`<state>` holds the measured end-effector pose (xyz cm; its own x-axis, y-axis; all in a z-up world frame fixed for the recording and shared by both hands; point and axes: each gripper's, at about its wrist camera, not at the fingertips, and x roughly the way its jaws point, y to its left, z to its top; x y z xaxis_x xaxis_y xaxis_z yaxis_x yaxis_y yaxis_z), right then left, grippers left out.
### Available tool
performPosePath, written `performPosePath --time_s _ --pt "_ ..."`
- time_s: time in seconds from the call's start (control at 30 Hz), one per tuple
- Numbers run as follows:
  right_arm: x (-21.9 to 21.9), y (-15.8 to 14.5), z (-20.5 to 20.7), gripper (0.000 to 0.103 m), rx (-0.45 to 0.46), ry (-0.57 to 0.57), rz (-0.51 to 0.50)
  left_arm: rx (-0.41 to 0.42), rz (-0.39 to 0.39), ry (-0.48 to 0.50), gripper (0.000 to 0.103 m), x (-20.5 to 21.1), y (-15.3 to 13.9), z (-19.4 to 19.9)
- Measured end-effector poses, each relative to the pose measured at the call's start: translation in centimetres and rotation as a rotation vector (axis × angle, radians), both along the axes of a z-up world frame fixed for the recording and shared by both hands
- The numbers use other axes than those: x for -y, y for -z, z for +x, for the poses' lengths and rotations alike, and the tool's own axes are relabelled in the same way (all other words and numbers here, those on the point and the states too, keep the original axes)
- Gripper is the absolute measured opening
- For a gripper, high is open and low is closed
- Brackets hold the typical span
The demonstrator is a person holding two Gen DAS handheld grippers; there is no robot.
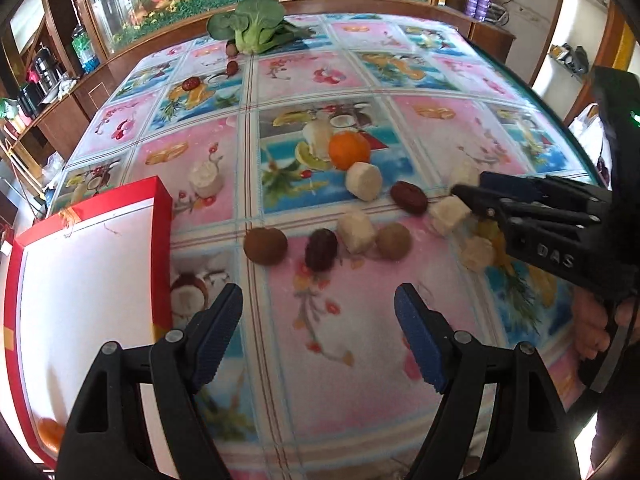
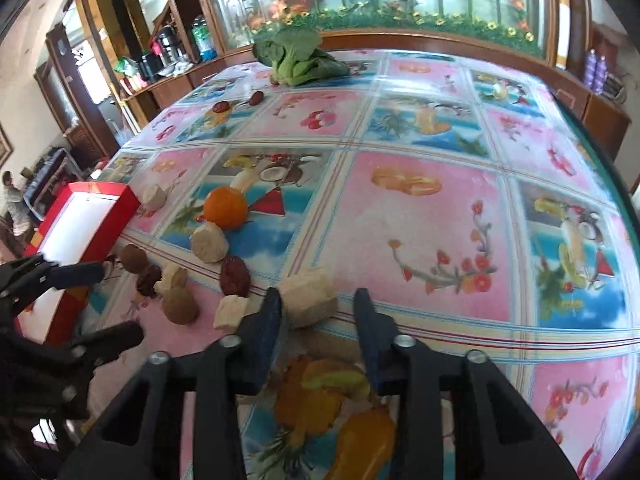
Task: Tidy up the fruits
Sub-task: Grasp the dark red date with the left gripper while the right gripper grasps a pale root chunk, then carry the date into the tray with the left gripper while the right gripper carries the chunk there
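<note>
Fruit lies scattered on the fruit-print tablecloth (image 1: 352,352): an orange (image 1: 349,150), two kiwis (image 1: 265,245) (image 1: 394,240), dark red dates (image 1: 320,249) (image 1: 409,197) and several cream chunks (image 1: 364,181). My left gripper (image 1: 316,300) hangs open and empty just short of the kiwis and date. My right gripper (image 2: 318,296) is open around a cream chunk (image 2: 308,300). Its left finger touches the chunk; the right finger stands a little off it. A red box (image 1: 160,216) with a white floor sits at the left, an orange (image 1: 50,436) inside.
A bok choy (image 1: 252,28) and more dates (image 1: 191,83) lie at the table's far end, before a wooden cabinet with flower decor. A smaller cream chunk (image 2: 232,312) sits just left of my right gripper. A hand (image 1: 596,320) holds that gripper. The table edge curves along the right.
</note>
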<state>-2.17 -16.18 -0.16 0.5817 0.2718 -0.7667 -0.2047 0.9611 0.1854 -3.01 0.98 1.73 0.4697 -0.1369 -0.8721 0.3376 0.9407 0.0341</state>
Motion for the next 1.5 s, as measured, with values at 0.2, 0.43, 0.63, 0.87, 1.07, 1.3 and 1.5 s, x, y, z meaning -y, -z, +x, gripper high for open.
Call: performPosePath --time_s 0.2,0.43,0.63,0.87,1.07,1.3,1.5 --pt "0.6 0.0 0.0 0.027 -0.002 0.008 0.032 -0.012 0.011 0.027 0.074 0.2 0.7 1.6" --pt "0.7 0.0 0.0 0.027 -0.002 0.017 0.050 -0.036 -0.020 0.119 0.049 0.9 1.3 2.8" --pt "0.7 0.0 0.1 0.027 0.012 0.023 0.053 -0.022 -0.022 0.184 0.037 0.9 1.3 2.7" --pt "0.8 0.0 0.2 0.026 0.026 0.026 0.062 -0.010 -0.040 0.192 0.034 0.7 1.3 2.7" --pt "1.2 -0.9 -0.3 0.026 0.085 0.039 0.079 -0.015 -0.059 0.147 0.020 0.4 1.2 2.5" --pt "1.5 -0.9 -0.2 0.026 0.100 0.056 0.073 0.008 -0.080 0.069 0.020 -0.3 0.6 1.1" --pt "1.7 -1.1 -0.5 0.026 0.125 0.075 0.065 0.128 -0.016 -0.004 0.020 -1.2 -1.7 -0.9"
